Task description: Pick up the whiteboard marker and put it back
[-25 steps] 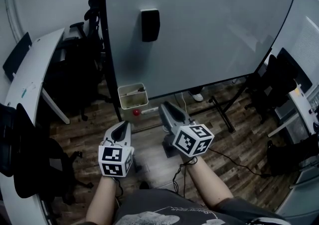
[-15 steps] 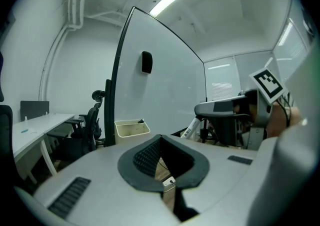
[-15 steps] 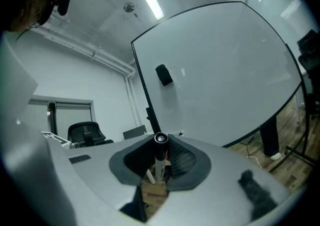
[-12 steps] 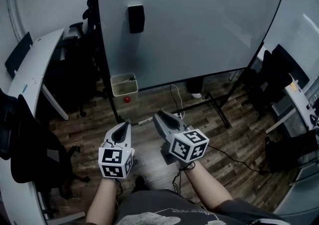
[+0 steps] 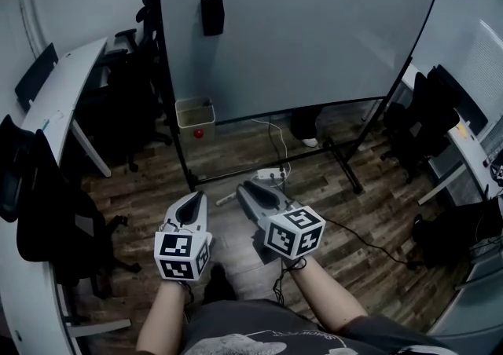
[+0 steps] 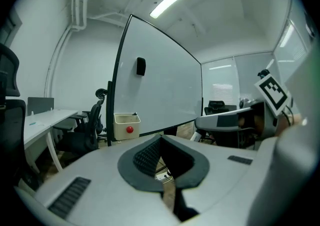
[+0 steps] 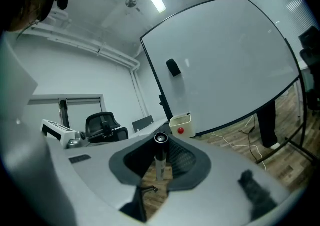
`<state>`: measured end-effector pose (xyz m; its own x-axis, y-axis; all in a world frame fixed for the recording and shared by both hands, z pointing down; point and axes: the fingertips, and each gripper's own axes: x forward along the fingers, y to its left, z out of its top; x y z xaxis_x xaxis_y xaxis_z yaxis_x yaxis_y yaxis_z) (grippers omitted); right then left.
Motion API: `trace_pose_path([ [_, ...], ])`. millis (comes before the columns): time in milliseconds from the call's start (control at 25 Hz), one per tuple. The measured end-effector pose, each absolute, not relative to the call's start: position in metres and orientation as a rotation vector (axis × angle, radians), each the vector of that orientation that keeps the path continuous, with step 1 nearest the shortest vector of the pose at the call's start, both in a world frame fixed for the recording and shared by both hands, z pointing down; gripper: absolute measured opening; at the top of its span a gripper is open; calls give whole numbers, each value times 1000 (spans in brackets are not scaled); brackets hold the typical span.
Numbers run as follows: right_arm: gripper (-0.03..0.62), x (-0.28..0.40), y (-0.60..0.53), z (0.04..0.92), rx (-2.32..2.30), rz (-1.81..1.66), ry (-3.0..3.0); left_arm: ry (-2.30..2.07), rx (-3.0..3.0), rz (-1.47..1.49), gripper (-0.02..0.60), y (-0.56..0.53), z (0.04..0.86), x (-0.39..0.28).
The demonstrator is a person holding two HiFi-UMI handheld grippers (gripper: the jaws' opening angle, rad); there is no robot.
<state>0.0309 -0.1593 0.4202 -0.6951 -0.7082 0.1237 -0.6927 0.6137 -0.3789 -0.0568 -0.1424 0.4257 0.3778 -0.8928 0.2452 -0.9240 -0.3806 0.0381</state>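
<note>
I see right gripper (image 5: 244, 189) jaws clamped on marker (image 7: 159, 164), its lower end hidden; left gripper (image 6: 161, 140) jaws closed, nothing between.

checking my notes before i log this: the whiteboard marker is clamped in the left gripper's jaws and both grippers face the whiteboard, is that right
Not quite. The marker is clamped in the jaws of the right gripper, not the left gripper, whose jaws are together with nothing between them. The right gripper view shows it. Both grippers do face the whiteboard.
</note>
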Motion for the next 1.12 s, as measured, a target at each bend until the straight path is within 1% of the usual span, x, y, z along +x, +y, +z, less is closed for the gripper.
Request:
trace_pose_path([
  [240, 83, 34, -118, 426, -1192, -630, 2817, -1641, 2439, 225, 14, -108, 430, -53],
  [480, 83, 40, -90, 428, -1179, -634, 2828, -1654, 2436, 238, 13, -81, 429, -48],
  [1120, 83, 46, -69, 425, -1154, -629, 2835, -1710, 2382, 207, 13, -56, 430, -51],
])
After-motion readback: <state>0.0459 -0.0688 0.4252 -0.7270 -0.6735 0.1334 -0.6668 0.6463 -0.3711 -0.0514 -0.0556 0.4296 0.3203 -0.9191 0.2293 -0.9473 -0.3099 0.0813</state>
